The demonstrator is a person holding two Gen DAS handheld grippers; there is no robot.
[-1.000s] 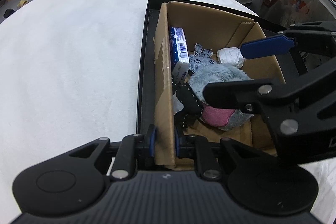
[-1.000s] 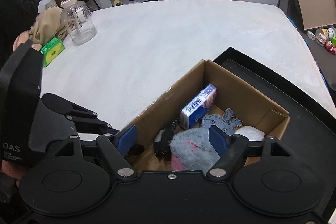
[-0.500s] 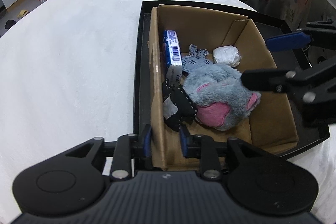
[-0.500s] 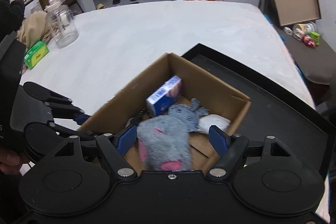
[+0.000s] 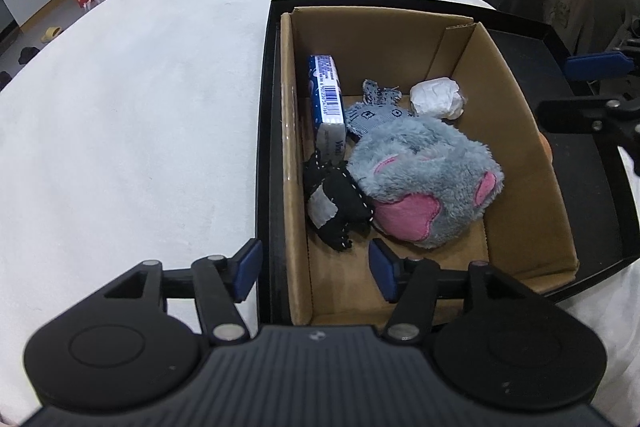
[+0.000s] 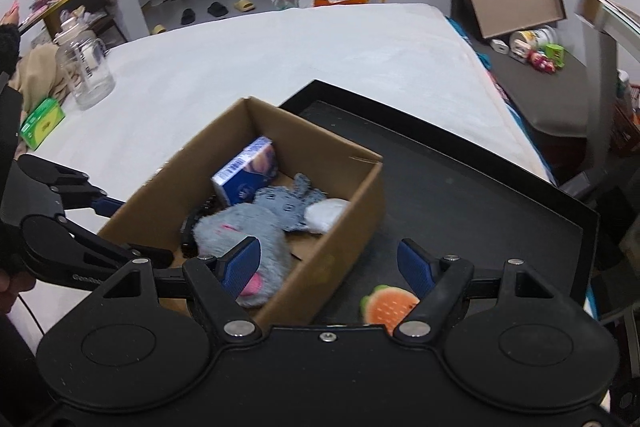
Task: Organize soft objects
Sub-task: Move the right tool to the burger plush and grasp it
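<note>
A cardboard box (image 5: 520, 131) stands in a black tray (image 5: 268, 107). In it lie a grey plush with pink patches (image 5: 424, 179), a black stitched toy (image 5: 332, 203), a grey knitted piece (image 5: 372, 111), a white wad (image 5: 438, 99) and a blue pack (image 5: 328, 95). My left gripper (image 5: 316, 273) straddles the box's near left wall. Its jaws are opening and the pads stand clear of the cardboard. My right gripper (image 6: 328, 265) hangs open over the box's near right wall (image 6: 344, 227), holding nothing. An orange and green soft toy (image 6: 390, 307) lies on the tray (image 6: 460, 187) beside its right finger.
The tray rests on a wide white padded surface (image 5: 140, 107). At its far left stand a clear jug (image 6: 84, 67) and a green pack (image 6: 42, 119), near a person's dark sleeve (image 6: 8, 43). Shelves and floor clutter lie beyond the right edge.
My left gripper has let go of the box's left wall and its jaws have spread. My right gripper has drawn away from above the grey plush toward the box's right side.
</note>
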